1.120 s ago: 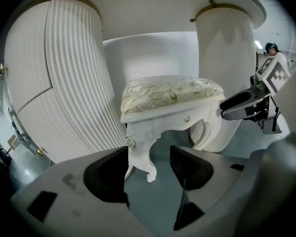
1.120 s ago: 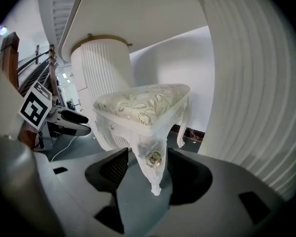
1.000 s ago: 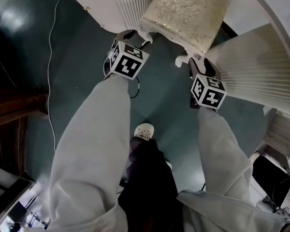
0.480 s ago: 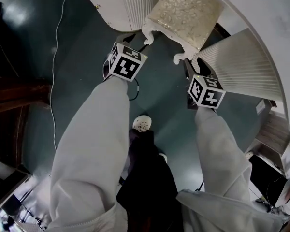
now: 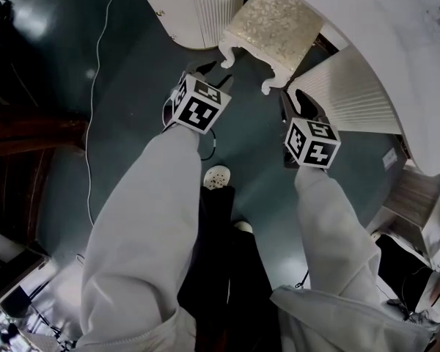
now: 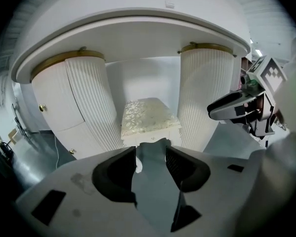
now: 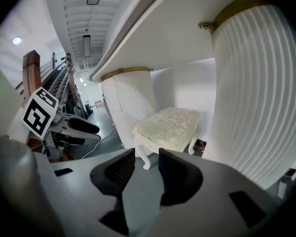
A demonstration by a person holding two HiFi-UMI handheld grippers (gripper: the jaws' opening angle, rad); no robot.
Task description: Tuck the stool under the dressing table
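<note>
Cream-cushioned stool sits between the pedestals under the dressing table; tucking looks done. Both empty, the left hand-held gripper and right hand-held gripper hang part-open, jaws just closing; next, simply back away.

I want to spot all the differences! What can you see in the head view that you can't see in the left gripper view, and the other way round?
Only the head view: the person's white shoe and the dressing table seen from above. Only the left gripper view: the table's underside and the gold rings capping the ribbed pedestals. Both: the stool, the pedestals, and the left claw and right claw, both empty with jaws apart, having just been closing.
</note>
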